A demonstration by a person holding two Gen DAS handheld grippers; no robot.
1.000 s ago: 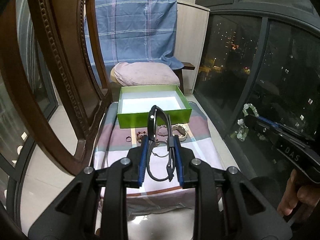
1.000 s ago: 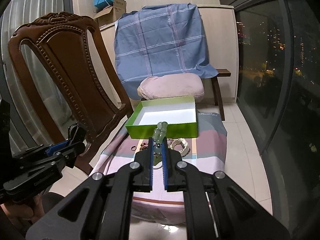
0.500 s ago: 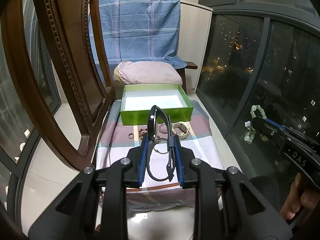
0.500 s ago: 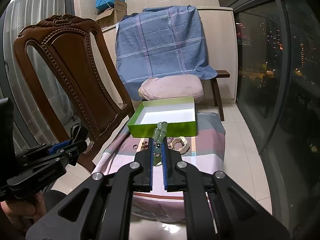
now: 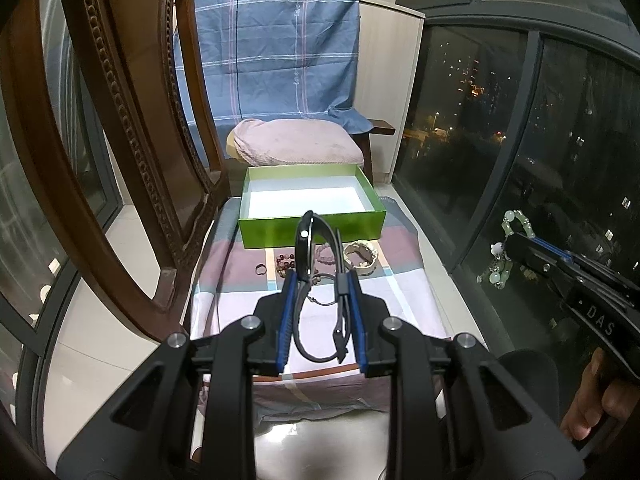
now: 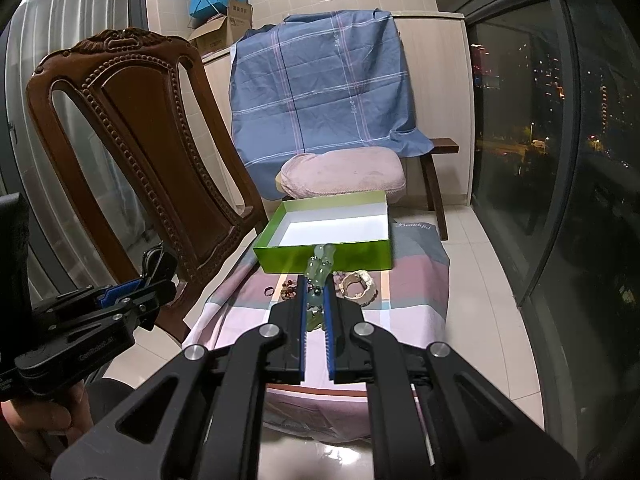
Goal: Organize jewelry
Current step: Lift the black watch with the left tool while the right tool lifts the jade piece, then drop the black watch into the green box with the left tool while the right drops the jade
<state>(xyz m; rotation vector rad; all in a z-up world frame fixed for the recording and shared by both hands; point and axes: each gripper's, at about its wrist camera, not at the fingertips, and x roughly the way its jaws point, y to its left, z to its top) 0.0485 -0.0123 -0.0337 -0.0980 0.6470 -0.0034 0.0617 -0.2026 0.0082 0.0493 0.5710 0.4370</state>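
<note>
Left tongs: pinched on a black band, held above the bench. Right tongs: pinched on a jade bracelet. Green box: open, behind loose bracelets laid on the cloth.

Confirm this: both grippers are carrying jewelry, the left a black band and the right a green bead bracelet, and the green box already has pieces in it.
Not quite: the green box is empty, as the right wrist view shows. The left gripper does carry the black band, the right gripper the green bead bracelet.
</note>
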